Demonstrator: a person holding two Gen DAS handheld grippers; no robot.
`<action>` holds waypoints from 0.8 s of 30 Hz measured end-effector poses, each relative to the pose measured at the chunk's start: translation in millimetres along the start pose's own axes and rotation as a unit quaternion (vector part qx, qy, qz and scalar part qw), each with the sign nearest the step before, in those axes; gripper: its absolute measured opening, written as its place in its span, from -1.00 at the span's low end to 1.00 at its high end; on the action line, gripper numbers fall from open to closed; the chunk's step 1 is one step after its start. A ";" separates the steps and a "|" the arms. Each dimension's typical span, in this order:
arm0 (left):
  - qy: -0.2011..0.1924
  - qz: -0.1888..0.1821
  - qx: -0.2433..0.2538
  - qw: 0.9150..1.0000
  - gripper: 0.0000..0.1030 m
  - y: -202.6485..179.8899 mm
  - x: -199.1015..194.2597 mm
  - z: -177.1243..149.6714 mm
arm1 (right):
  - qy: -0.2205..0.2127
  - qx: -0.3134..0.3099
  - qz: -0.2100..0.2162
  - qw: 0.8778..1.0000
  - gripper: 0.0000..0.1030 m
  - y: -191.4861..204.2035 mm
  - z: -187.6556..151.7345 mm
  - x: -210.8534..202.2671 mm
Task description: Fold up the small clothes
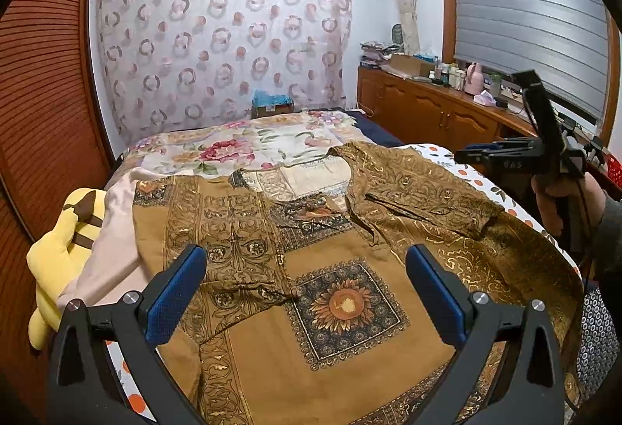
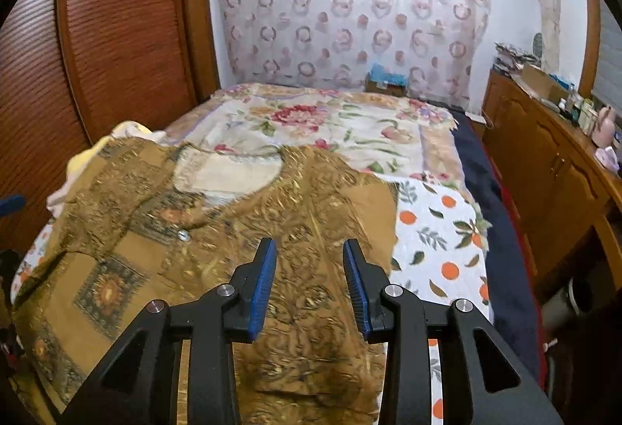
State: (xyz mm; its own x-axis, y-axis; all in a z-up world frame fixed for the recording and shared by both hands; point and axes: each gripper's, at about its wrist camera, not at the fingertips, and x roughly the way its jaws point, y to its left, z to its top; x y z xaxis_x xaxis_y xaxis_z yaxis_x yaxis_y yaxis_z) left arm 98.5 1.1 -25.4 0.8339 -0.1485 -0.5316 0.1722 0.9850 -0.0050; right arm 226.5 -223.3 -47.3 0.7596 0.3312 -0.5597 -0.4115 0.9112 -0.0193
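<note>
A brown and gold patterned top [image 1: 350, 355] lies spread on the bed, its sunflower square [image 1: 344, 302] facing up. Both sleeves [image 1: 241, 254] are turned in over the front. My left gripper [image 1: 307, 261] hovers over the near part of the top, open wide with nothing between its blue pads. In the right wrist view, my right gripper [image 2: 309, 250] is open just above the top's [image 2: 303, 327] folded right side, pads clear of the cloth. From the left wrist view, the right gripper [image 1: 468, 156] appears at the right edge, held by a person's hand [image 1: 552, 199].
A yellow plush toy [image 1: 62, 257] and a pale pink cloth [image 1: 112, 242] lie at the bed's left side by the louvred wooden wardrobe [image 1: 42, 106]. A floral blanket [image 2: 334, 129] covers the far half. An orange-print sheet [image 2: 439, 242] shows on the right. A wooden cabinet [image 1: 439, 106] carries bottles.
</note>
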 end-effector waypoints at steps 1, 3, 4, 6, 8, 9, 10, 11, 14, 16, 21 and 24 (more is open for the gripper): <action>0.002 -0.001 0.000 1.000 0.99 0.4 1.5 -0.7 | 0.004 -0.002 -0.004 1.000 -0.28 0.9 -0.6 3.0; 0.004 -0.001 0.000 1.000 0.99 2.4 4.9 -1.6 | 0.012 -0.002 -0.002 1.000 -0.28 0.7 -0.6 12.9; 0.007 -0.002 -0.002 1.000 0.99 4.3 7.5 -1.7 | 0.014 -0.002 0.001 1.000 -0.28 -0.9 0.0 17.7; 0.012 -0.002 -0.005 1.000 0.99 7.9 12.9 -2.2 | 0.018 -0.004 0.001 1.000 -0.28 -0.5 0.8 25.0; 0.017 0.000 -0.006 1.000 0.99 12.9 20.4 -2.9 | 0.023 -0.007 0.000 1.000 -0.28 -2.0 2.6 31.8; 0.020 0.003 -0.006 1.000 0.99 15.3 23.9 -2.7 | 0.025 -0.009 0.002 1.000 -0.28 -4.4 2.5 37.6; 0.023 0.006 -0.007 1.000 0.99 18.2 28.2 -2.4 | 0.027 -0.010 0.003 1.000 -0.21 -6.5 3.7 40.0; 0.026 0.009 -0.008 1.000 0.99 21.6 32.0 -2.4 | 0.029 -0.012 0.000 0.999 -0.13 -9.0 4.8 44.5; 0.039 0.012 -0.019 0.999 0.99 32.3 43.9 -1.1 | 0.035 -0.006 -0.004 0.999 -0.04 -18.5 11.9 54.6; 0.043 0.016 -0.021 0.999 0.99 37.0 50.0 0.1 | 0.042 0.002 0.004 0.999 -0.04 -22.9 18.7 62.5; 0.050 0.023 -0.026 0.998 0.99 47.3 62.8 5.0 | 0.045 -0.004 0.013 0.999 -0.04 -14.9 32.5 76.8; 0.053 0.024 -0.028 0.998 0.99 51.3 69.2 8.7 | 0.042 -0.014 0.037 0.998 -0.04 2.8 37.4 79.3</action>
State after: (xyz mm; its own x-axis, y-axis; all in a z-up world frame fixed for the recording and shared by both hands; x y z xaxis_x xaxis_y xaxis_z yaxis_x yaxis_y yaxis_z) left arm 169.5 40.6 -55.1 0.7799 -0.0938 -0.6189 0.1010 0.9946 -0.0234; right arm 304.4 -185.3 -60.8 0.6824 0.3736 -0.6283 -0.4789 0.8778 0.0017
